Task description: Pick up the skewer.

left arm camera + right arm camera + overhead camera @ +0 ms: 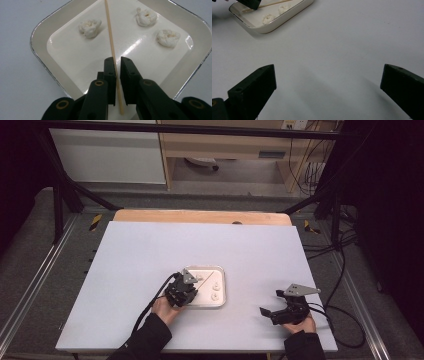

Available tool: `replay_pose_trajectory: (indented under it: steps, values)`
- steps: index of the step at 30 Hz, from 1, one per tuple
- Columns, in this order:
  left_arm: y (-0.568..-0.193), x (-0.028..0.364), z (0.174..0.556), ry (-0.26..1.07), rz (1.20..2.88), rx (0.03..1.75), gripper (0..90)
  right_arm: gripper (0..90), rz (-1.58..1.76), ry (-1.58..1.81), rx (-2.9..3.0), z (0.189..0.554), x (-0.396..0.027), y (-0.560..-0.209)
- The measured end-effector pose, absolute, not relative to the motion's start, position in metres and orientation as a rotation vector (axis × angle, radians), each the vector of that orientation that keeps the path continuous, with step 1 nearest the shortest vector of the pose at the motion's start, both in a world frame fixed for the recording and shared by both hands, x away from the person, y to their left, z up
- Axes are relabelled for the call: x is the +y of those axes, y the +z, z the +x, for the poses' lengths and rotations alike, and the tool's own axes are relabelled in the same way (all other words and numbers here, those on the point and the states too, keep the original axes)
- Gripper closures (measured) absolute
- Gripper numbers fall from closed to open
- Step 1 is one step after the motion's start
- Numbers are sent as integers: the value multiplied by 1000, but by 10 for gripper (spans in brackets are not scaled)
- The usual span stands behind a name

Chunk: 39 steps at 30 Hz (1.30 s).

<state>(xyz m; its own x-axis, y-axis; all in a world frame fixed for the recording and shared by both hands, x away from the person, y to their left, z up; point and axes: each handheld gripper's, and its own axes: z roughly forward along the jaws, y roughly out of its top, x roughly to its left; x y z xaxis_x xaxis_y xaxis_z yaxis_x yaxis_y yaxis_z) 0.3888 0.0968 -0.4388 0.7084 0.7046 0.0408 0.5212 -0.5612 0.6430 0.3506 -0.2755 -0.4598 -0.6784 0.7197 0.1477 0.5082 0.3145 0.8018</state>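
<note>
A person sits at a white table, a gripper in each hand. The left gripper hangs low over the near left corner of a shallow white tray with a thin metallic rim, and its two black jaws are drawn nearly together around a thin wooden skewer; a sliver of gap shows on the right side of the stick, so I cannot tell whether it is truly pinched. The skewer runs from between the jaws diagonally across the tray floor to the far side. Three small white lumps (marshmallow-like, crumpled) lie in the tray: one lump to the left of the skewer and two lumps to its right, all apart from the stick. The right gripper sits well off to the right of the tray, low over bare tabletop, its jaws spread wide with nothing between them.
</note>
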Motion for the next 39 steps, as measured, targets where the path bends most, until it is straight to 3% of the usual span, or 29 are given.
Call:
replay_pose_trajectory:
  steps: [6, 39]
  values:
    - [-440, 96, 385, 416, 2289, 942, 872, 10, 1119, 1294, 2344, 350, -275, -460]
    - [-428, 113, 378, 379, 2174, 910, 886, 9, 1098, 1280, 2353, 350, -272, -459]
